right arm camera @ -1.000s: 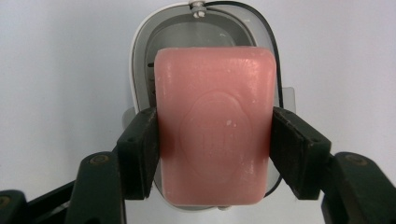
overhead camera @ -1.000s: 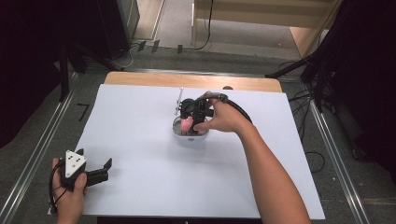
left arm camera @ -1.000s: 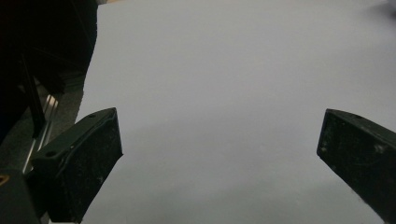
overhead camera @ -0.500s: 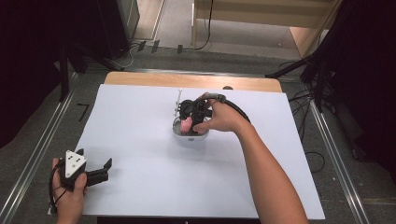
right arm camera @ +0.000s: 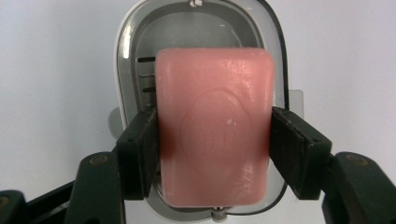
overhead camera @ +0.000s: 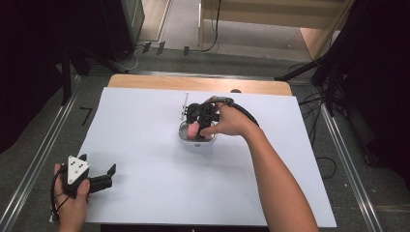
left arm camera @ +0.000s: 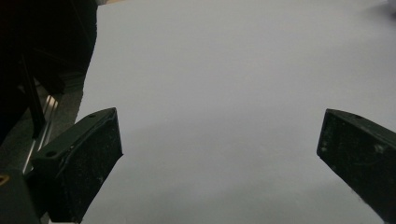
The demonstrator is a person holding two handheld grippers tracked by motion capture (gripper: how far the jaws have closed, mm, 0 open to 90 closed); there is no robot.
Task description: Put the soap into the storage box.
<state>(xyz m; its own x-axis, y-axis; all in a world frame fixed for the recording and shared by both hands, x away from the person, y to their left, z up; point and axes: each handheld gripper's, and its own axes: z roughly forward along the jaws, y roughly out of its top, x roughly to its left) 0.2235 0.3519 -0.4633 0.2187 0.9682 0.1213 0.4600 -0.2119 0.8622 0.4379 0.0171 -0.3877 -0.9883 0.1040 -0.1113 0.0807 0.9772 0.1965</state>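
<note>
Two black jaws of the right gripper (right arm camera: 215, 154) clamp the pink soap (right arm camera: 215, 126) above the soap dish (right arm camera: 126, 56), unmoved since a second ago; the release is not yet done. The left gripper (overhead camera: 96, 180) waits wide, nothing held.

Black jaws with round screws were seen on the left gripper (overhead camera: 99, 178), topped by a grey plate (overhead camera: 76, 168) (three-cornered, dotted).

The soap dish (overhead camera: 196, 140) sits mid-table (overhead camera: 145, 193), the soap bar (right arm camera: 215, 126) over it between the right gripper's (right arm camera: 212, 154) jaws, the left gripper (overhead camera: 92, 179) well apart at the near-left corner.
</note>
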